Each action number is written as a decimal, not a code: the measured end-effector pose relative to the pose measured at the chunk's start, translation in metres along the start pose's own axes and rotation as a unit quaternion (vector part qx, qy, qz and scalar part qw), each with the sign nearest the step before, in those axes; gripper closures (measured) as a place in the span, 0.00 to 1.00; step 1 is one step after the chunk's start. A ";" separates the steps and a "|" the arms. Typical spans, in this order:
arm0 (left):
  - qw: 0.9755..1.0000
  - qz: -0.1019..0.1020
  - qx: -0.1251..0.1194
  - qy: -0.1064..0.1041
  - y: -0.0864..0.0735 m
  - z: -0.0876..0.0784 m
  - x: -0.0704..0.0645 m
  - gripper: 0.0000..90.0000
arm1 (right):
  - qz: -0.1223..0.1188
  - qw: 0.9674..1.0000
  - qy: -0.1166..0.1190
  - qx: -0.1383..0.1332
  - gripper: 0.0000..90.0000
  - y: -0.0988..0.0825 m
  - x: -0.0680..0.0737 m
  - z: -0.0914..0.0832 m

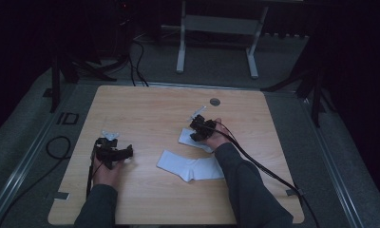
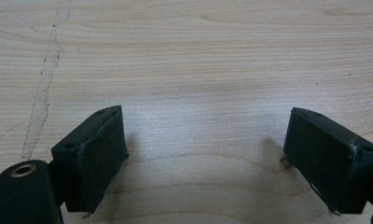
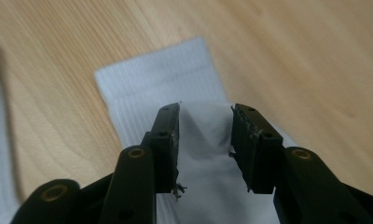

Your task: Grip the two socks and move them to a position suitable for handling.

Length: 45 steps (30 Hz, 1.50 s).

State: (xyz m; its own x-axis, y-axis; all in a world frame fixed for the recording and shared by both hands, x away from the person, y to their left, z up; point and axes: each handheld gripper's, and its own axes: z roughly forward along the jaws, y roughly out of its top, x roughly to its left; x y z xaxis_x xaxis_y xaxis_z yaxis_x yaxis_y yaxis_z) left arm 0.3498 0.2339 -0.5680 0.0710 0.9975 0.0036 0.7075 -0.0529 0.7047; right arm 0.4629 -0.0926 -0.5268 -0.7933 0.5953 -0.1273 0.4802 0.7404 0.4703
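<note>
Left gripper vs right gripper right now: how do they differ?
The left gripper has its jaws spread wide over bare table, nothing between them; the right gripper has its jaws much narrower, with a raised fold of a white sock between them. In the high view the left gripper sits at the table's left, away from both socks. Both have black jaws.

A dim lab or studio: black tripod stands (image 1: 60, 71), floor cables (image 1: 136, 61), lone wooden table (image 1: 145, 104).

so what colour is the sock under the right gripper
White, with a ribbed cuff; the sock shows best in the right gripper view.
</note>
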 end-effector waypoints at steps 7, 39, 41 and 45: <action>1.000 0.000 0.000 0.000 0.000 0.000 0.000 0.14 | 0.032 0.999 0.009 -0.007 0.95 -0.001 -0.007 0.002; 1.000 0.000 0.000 0.000 0.000 0.000 0.000 0.14 | 0.052 0.998 -0.028 -0.027 0.94 -0.080 -0.055 -0.087; 1.000 0.000 0.000 0.000 0.000 0.000 0.000 0.14 | 0.056 0.998 -0.028 -0.029 0.94 -0.084 -0.056 -0.088; 1.000 0.000 0.000 0.000 0.000 0.000 0.000 0.14 | 0.070 0.996 -0.033 -0.032 0.86 -0.101 -0.062 -0.094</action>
State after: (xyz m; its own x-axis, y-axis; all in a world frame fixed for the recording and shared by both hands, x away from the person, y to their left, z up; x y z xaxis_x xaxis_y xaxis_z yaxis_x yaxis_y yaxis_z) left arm 0.3498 0.2339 -0.5680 0.0711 0.9975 0.0037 0.7076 -0.0531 0.7047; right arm 0.4287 -0.2332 -0.4844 -0.6930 0.7119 -0.1138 0.5572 0.6290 0.5422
